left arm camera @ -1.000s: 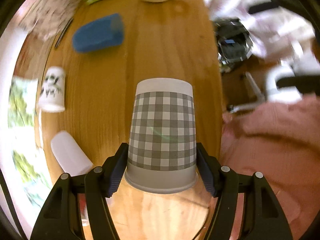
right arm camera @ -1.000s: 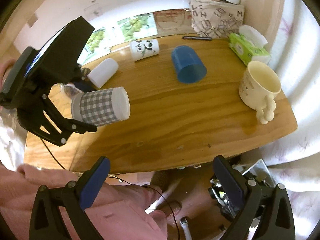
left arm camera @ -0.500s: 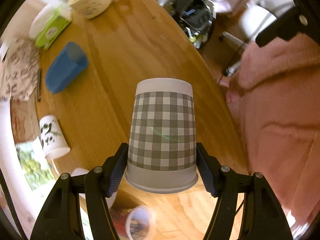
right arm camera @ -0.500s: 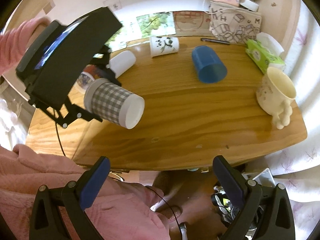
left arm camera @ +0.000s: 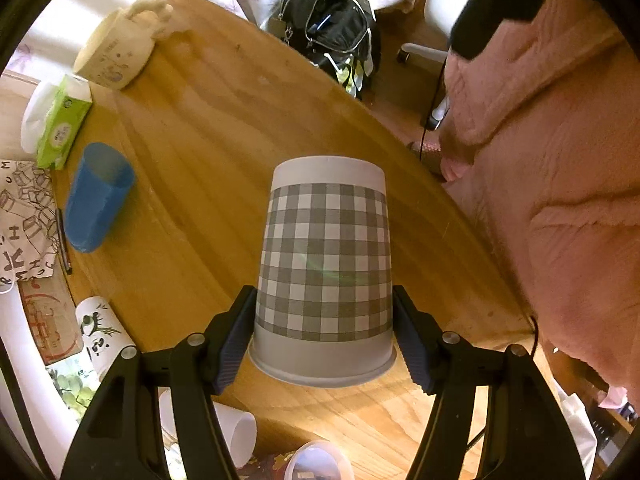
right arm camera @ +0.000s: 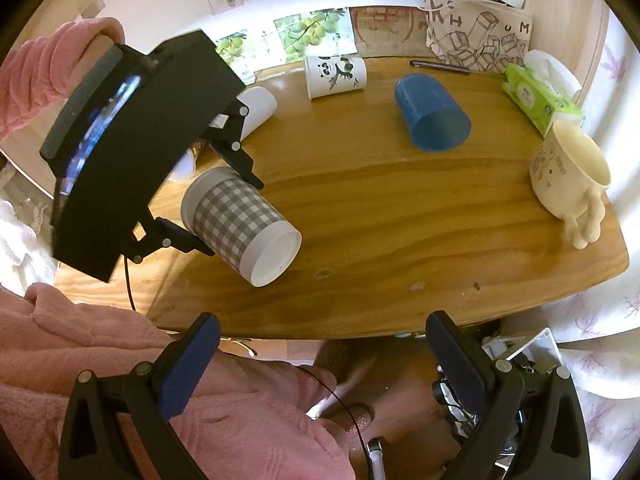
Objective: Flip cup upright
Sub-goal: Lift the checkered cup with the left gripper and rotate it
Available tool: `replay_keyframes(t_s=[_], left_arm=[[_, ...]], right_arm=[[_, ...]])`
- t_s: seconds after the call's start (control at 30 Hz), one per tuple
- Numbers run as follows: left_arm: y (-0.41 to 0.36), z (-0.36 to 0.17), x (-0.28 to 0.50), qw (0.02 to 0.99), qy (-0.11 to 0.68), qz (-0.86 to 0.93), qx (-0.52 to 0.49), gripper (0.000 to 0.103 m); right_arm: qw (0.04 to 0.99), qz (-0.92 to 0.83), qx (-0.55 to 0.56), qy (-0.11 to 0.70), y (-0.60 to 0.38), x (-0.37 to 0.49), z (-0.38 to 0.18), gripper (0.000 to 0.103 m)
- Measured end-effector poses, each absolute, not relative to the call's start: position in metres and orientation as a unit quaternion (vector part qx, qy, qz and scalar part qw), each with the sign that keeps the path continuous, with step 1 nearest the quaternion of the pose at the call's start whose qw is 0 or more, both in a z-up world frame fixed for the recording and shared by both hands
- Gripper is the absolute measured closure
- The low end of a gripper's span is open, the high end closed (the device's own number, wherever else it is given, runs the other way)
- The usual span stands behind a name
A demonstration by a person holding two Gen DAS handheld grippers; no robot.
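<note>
My left gripper (left arm camera: 322,344) is shut on a grey-and-white checked paper cup (left arm camera: 325,264), gripping it near its rim. In the right wrist view the cup (right arm camera: 236,224) hangs in the air above the wooden table (right arm camera: 400,216), tilted with its closed base down towards the table and to the right. The left gripper (right arm camera: 218,210) holds it from the left. My right gripper (right arm camera: 320,360) is open and empty, off the table's near edge above the person's pink lap.
A blue cup (right arm camera: 432,112) lies on its side at the back. A panda-print cup (right arm camera: 334,74) and a white cup (right arm camera: 256,110) also lie on their sides. A cream mug (right arm camera: 568,176) stands at the right edge, a green tissue pack (right arm camera: 540,98) behind it. A black bag (left arm camera: 332,28) sits on the floor.
My left gripper has rotated with the checked cup, tipping its base from sideways down towards the table. The right gripper has stayed open and drifted slightly.
</note>
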State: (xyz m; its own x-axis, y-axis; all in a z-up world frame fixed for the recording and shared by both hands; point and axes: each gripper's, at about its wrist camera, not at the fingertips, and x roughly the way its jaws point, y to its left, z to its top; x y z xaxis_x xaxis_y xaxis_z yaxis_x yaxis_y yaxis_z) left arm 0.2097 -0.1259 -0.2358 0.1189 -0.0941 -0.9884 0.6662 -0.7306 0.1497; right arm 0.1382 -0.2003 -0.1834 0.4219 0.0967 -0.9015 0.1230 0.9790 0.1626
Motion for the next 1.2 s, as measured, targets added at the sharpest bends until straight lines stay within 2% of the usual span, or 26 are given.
replay_keyframes(t_s=[0.8,1.2], left_arm=[[-0.123,-0.261,0.215,0.283,0.232,-0.595,0.715,0.03],[-0.111,-0.244,0.216,0.301,0.244,-0.591,0.707,0.03]], right_arm=[[0.823,0.007,0.105,0.558,-0.197,0.156,-0.196,0.0],[0.825,0.026,0.093,0.556,-0.185,0.164,-0.196,0.0]])
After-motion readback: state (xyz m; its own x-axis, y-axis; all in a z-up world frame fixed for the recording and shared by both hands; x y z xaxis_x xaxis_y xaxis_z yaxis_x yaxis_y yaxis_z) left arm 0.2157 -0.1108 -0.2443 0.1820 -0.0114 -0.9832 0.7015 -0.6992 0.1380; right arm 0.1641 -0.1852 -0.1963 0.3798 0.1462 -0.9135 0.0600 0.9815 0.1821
